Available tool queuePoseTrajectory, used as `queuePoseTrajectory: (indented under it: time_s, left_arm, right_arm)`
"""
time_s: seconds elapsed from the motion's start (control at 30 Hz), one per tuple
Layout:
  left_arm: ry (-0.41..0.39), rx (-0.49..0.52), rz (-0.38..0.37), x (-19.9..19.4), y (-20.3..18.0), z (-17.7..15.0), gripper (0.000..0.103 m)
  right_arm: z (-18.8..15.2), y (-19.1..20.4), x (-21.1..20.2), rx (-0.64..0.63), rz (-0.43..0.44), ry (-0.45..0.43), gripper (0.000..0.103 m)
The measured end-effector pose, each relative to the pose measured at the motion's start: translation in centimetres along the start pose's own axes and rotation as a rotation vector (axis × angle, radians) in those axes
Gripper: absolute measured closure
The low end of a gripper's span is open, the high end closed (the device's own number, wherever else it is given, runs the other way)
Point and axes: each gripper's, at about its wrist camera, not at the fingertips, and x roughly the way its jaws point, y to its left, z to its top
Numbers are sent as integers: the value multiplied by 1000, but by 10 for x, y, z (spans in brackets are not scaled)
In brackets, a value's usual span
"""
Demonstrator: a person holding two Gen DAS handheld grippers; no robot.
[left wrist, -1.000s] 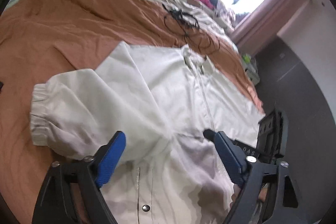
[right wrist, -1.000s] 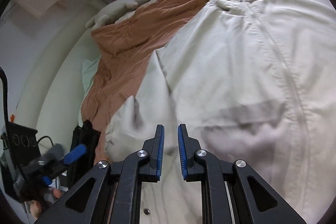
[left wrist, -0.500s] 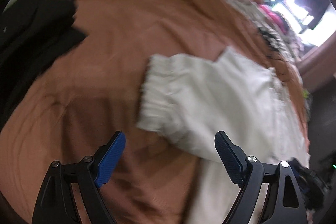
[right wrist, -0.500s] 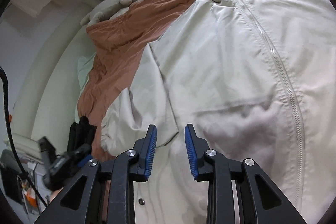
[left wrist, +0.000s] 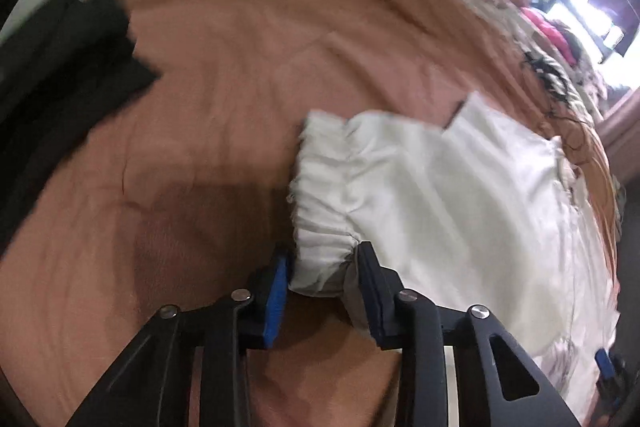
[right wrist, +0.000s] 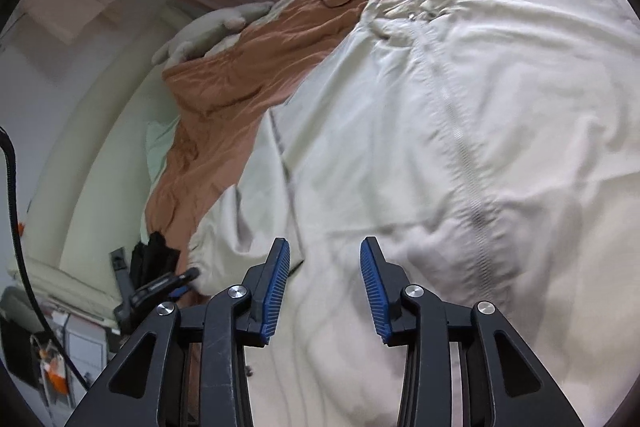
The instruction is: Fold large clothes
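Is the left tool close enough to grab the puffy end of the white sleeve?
Probably yes. The left tool already has the sleeve cuff between its closing fingers, with only the orange bedspread beneath and nothing blocking.

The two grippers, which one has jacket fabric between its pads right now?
The left gripper: its jaws are closing around the gathered sleeve cuff of the cream jacket. The right gripper hovers above the jacket front, jaws opening, nothing between them.

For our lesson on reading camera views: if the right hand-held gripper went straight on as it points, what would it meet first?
Most likely the pale jacket spread on the bed; the right hand-held gripper has its opening jaws over that fabric, holding nothing, though depth is unclear.
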Motion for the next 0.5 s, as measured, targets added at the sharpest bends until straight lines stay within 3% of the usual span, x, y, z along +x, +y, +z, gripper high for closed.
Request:
queuePoseTrajectory:
  time_s: [0.13,0.27,0.5]
  left_arm:
    - [-88,86,-34,-41,-38,13,75]
    - [-153,162,-90,-82,-84,27,91]
    - [-252,284,-163,-138,-167,39,92]
  right_arm:
    - [10,-12,-1,38,24,-1,65]
    - [18,-20,-7,64,48,-14,65]
    - [31,-41,-30,106,66,-62,65]
